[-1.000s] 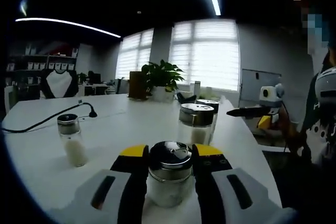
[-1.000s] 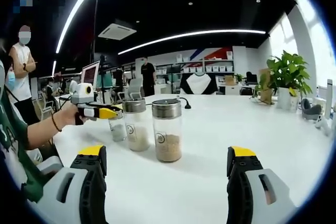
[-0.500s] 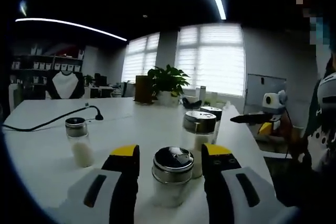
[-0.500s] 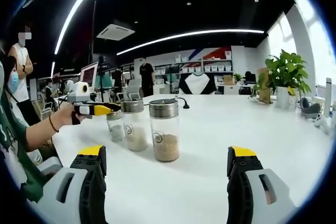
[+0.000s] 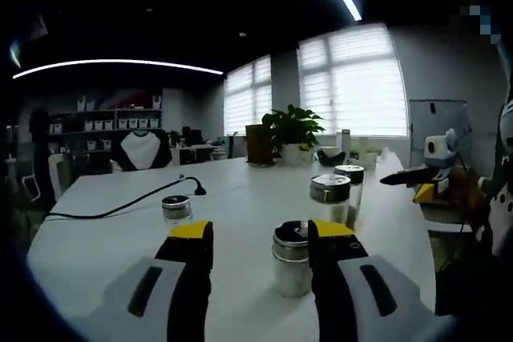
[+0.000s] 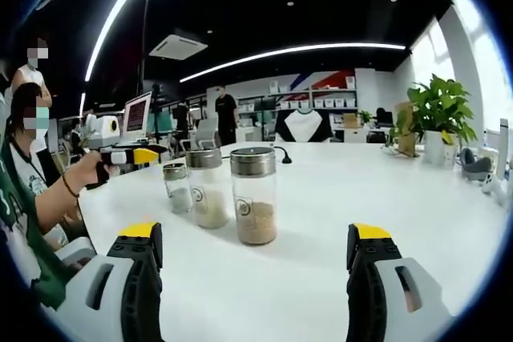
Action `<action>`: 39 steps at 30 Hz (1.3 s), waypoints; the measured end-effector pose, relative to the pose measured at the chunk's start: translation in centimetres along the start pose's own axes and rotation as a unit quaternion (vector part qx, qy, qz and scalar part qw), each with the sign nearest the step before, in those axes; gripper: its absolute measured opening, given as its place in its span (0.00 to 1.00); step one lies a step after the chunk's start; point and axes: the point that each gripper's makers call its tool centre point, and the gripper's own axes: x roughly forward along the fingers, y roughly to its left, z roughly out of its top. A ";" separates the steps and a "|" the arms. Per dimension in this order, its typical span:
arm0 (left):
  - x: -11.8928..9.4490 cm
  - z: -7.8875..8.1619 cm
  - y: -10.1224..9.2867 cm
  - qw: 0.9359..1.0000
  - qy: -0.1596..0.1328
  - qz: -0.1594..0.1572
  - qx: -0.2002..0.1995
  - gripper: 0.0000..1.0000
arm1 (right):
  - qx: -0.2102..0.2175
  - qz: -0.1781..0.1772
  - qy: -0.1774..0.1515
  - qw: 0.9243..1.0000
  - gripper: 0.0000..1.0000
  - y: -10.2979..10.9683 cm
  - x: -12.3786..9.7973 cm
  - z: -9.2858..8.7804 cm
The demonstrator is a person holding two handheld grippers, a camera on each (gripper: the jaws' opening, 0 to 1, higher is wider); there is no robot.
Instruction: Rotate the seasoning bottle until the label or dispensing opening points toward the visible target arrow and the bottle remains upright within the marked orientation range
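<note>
While both claws hang over the white surface (image 6: 321, 222), the scene reads:

Left claw (image 5: 260, 234): jaws apart and empty; a second ago they were clamped on the steel-capped seasoning bottle (image 5: 292, 260), half a second ago already spread.
Seasoning bottle: upright on the surface, between the left claw's yellow tips but farther off than before, touching neither jaw; the camera has drawn back and lifted.
Other shakers, left gripper view: two taller capped jars (image 5: 330, 198) far right of the bottle, a small shaker (image 5: 176, 209) far left, near a black cable (image 5: 120, 206).
Right claw (image 6: 256, 242): jaws wide apart, holding nothing, unchanged.
Right gripper view: three jars in a row, the nearest (image 6: 255, 196) with brown grains; the person's hand (image 6: 84, 172) with the left claw sits farther left of them than before.
Label direction: cannot tell.
</note>
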 end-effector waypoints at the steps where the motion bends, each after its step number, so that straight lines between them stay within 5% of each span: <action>1: -0.3 0.1 0.7 0.999 0.002 0.019 0.030 0.49 | 0.001 -0.001 0.000 1.000 0.98 0.0 0.0 0.0; 9: -2.2 0.3 1.3 0.998 -0.009 0.055 0.020 0.47 | -0.004 -0.013 0.003 1.000 0.98 -0.6 0.1 -0.4; 16: -3.5 0.1 1.7 0.996 -0.023 0.080 -0.035 0.47 | 0.002 -0.014 0.006 1.000 0.98 -0.7 0.3 -0.8; 21: -3.6 0.2 1.2 0.996 -0.027 0.075 -0.042 0.47 | 0.008 -0.010 0.008 1.000 0.98 -0.6 0.7 -1.3; 25: -2.8 0.0 1.6 0.996 -0.021 0.085 -0.025 0.48 | 0.008 -0.010 0.007 1.000 0.98 -0.6 0.7 -1.2; 33: -0.4 0.2 3.1 0.993 -0.032 0.096 -0.056 0.49 | -0.001 -0.014 0.006 1.000 0.98 -0.9 0.3 -0.7; 37: 1.5 -1.9 3.8 0.994 0.012 0.096 -0.057 0.49 | -0.002 -0.016 -0.004 1.000 0.98 -1.0 0.3 -0.4; 39: 2.2 -1.9 4.7 0.992 0.002 0.105 -0.065 0.48 | -0.005 -0.013 -0.006 1.000 0.98 -0.8 0.4 -0.3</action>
